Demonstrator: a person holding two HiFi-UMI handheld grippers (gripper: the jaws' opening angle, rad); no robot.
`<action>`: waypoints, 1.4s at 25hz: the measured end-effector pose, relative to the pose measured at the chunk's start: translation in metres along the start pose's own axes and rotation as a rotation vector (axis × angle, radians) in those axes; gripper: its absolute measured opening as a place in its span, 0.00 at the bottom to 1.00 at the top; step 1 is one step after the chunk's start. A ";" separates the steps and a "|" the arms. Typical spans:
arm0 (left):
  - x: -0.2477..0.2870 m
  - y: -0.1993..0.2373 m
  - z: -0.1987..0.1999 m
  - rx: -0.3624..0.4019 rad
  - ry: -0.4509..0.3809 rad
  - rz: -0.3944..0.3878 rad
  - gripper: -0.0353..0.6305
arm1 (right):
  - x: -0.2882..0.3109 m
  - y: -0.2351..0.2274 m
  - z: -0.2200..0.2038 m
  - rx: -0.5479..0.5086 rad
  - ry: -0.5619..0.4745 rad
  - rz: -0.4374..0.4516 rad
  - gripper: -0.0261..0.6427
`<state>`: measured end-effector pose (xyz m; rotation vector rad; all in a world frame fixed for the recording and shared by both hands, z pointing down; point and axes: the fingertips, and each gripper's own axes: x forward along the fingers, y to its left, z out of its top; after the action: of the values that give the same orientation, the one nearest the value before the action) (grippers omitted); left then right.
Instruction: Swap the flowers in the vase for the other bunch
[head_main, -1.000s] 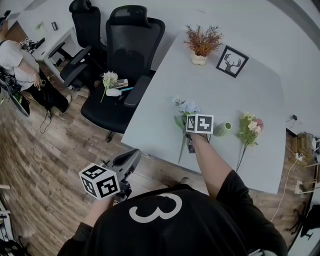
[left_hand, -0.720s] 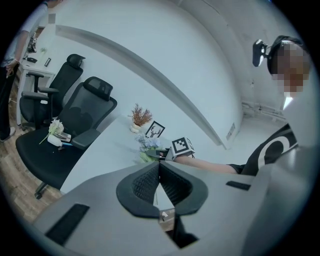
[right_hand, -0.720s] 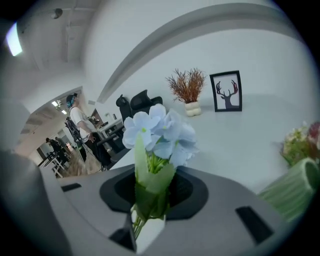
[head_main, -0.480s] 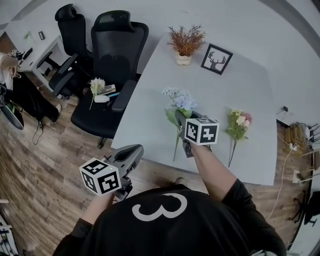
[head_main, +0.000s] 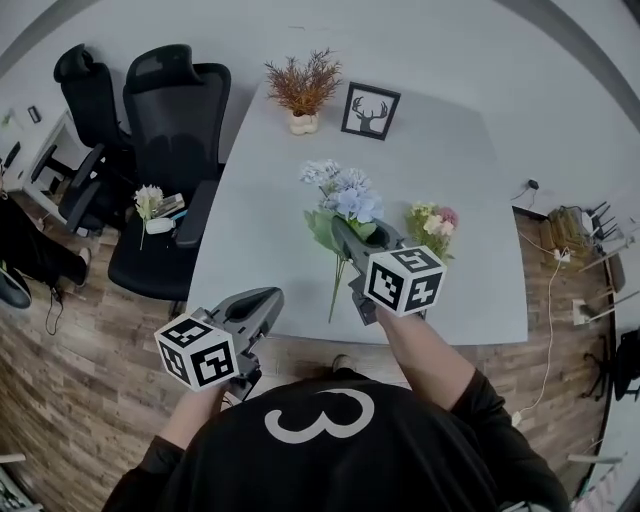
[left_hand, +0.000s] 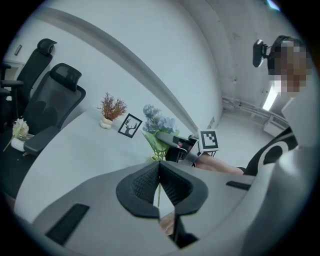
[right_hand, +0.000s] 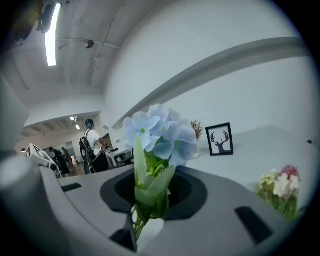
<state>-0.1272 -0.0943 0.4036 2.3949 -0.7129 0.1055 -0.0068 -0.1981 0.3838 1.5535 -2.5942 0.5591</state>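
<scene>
Right tool (head_main: 344, 231) grips the blue bunch (head_main: 340, 193), left tool (head_main: 268, 297) closed and empty; the pale pot (head_main: 303, 124) holds dried sprigs (head_main: 302, 80).

Table (head_main: 475, 190) open R of pink bunch (head_main: 432, 225); pot plant (head_main: 300, 88), frame (head_main: 370, 110) at far edge; chairs (head_main: 165, 130) L.

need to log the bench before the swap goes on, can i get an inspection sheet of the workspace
surface: grey table, mostly bare
job's things: blue flower bunch in right gripper; pink-and-yellow bunch lying on table; vase not seen
clutter: dried plant pot, deer picture
grippers: right gripper shut on blue flower bunch; left gripper shut, empty
cables: cords on floor at right
surroundings: office chairs, one holding a white flower; people in background
</scene>
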 end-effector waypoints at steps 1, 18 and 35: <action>0.006 -0.003 0.000 0.004 0.004 -0.012 0.07 | -0.008 -0.002 0.007 0.007 -0.027 0.003 0.20; 0.097 -0.063 0.016 0.024 0.037 -0.142 0.07 | -0.112 -0.043 0.130 -0.194 -0.415 0.000 0.19; 0.112 -0.044 0.012 -0.019 0.034 -0.046 0.07 | -0.095 -0.037 0.151 -0.478 -0.534 0.034 0.19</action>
<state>-0.0103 -0.1249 0.3968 2.3838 -0.6398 0.1189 0.0901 -0.1853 0.2307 1.6446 -2.8008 -0.5222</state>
